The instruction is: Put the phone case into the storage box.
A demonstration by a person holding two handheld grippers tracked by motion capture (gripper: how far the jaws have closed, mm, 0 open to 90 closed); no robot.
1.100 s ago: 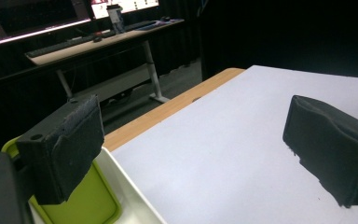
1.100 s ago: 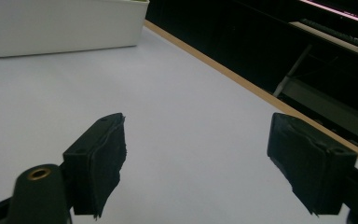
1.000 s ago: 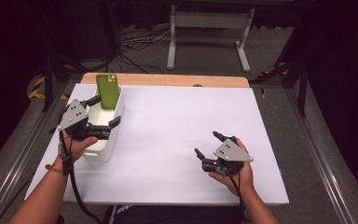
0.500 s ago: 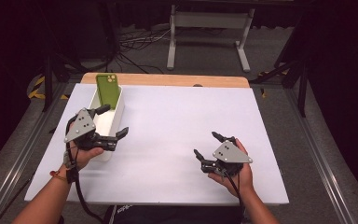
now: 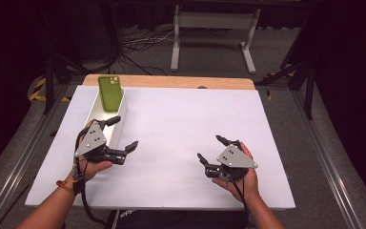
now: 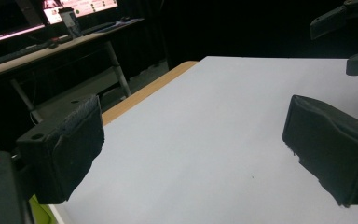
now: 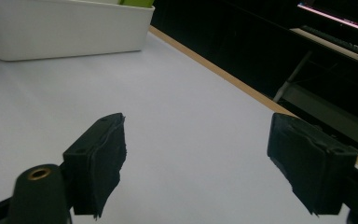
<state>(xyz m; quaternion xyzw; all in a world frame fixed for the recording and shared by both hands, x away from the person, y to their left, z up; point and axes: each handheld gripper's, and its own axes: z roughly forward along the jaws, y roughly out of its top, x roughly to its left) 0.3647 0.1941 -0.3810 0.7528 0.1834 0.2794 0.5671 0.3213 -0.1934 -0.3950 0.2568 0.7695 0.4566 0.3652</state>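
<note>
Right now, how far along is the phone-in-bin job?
Looks done: the green phone stands propped in the far end of the white bin. In hand: nothing; the left gripper beside the bin is open and empty, and the right gripper is open over bare table. Left: apparently nothing more to place.

Dark room, grey floor (image 5: pixel 286 57), metal stand (image 5: pixel 213 28), floor cables (image 5: pixel 138 40)

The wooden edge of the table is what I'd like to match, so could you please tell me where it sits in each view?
High view: wooden edge runs across the far side of the white tabletop.
Left gripper view: a diagonal strip, upper left of centre.
Right gripper view: a diagonal strip, running from top centre down to the right.
Shared landmark: the white tabletop it borders.
</note>
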